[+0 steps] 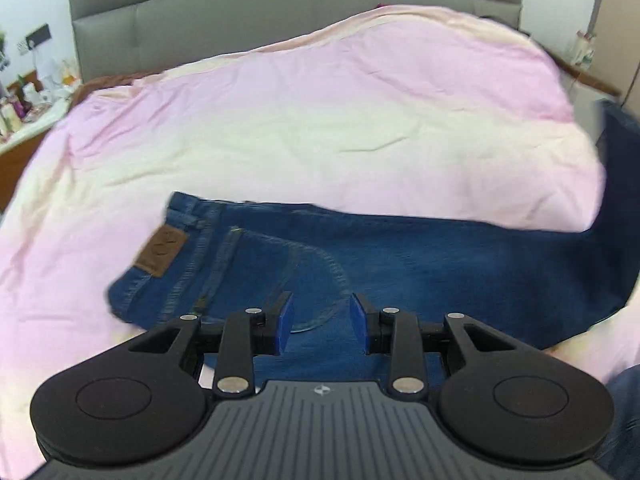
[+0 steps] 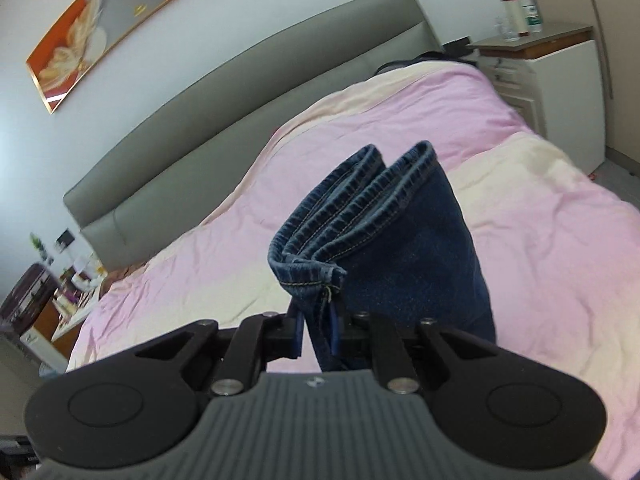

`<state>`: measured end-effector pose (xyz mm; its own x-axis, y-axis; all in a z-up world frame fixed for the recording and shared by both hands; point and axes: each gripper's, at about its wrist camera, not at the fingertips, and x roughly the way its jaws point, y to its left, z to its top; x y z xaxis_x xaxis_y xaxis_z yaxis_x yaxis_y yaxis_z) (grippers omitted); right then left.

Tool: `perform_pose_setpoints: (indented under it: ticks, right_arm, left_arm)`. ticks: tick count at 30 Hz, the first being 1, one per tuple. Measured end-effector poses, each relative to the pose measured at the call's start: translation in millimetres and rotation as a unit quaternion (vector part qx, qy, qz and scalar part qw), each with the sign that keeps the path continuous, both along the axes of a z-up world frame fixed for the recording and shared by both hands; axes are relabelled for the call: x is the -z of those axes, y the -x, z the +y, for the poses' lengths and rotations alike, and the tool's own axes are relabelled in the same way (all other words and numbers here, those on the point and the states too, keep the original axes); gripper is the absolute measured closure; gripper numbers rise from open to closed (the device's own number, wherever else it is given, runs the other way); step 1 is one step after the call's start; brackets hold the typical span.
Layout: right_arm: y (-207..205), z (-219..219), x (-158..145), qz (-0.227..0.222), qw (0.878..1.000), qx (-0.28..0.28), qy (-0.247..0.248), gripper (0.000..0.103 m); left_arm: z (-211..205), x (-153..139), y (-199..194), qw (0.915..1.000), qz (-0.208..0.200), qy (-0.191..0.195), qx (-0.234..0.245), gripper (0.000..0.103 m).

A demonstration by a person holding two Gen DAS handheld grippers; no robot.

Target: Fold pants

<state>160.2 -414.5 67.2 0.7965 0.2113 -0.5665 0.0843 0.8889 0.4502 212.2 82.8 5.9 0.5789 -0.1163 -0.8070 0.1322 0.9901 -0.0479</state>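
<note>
Across the pink and cream bedspread (image 1: 320,120), seen from my left wrist, the dark blue denim pants (image 1: 360,256) lie flat, already doubled lengthwise so one leg sits on the other. The waistband with its brown leather patch (image 1: 160,250) points toward nine o'clock, and the legs run off toward three o'clock, where the cloth rises off the bed at the frame's edge. My left fingers (image 1: 322,320) stand apart with nothing between their blue pads (image 1: 285,320), hovering just over the seat and back pocket; I cannot tell whether they touch the denim.

From my right wrist, my right fingers (image 2: 316,334) are clamped on the pants near the leg ends, and the stacked hems (image 2: 360,208) fan up toward twelve o'clock, held off the bedspread, with the grey padded headboard (image 2: 240,92) behind.

I judge the lengthwise fold done and the crosswise fold just begun: the hems are lifted but not yet carried to the waistband. What remains is laying them over the seat, perhaps folding once more, and smoothing.
</note>
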Motion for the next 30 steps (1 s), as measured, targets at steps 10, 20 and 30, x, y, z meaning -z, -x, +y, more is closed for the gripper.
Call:
perform_pose_setpoints:
  ticks: [10, 20, 30]
  right_arm:
    - [4.3, 188.8, 128.0, 0.123, 0.97, -0.193, 0.08, 0.096]
    - [61.8, 233.4, 199.5, 0.151, 0.918, -0.301, 0.212, 0.076]
    - [42.8, 241.1, 163.6, 0.095, 0.93, -0.283, 0.216, 0.059]
  left_arm:
    - [-28.3, 68.9, -0.1, 0.9939, 0.05, 0.098, 0.011, 0.064]
    - [-45.6, 117.4, -1.7, 0.9828, 0.087, 0.163, -0.005, 0.064]
    - [-49.5, 131.2, 2.7, 0.978, 0.082, 0.189, -0.028, 0.065]
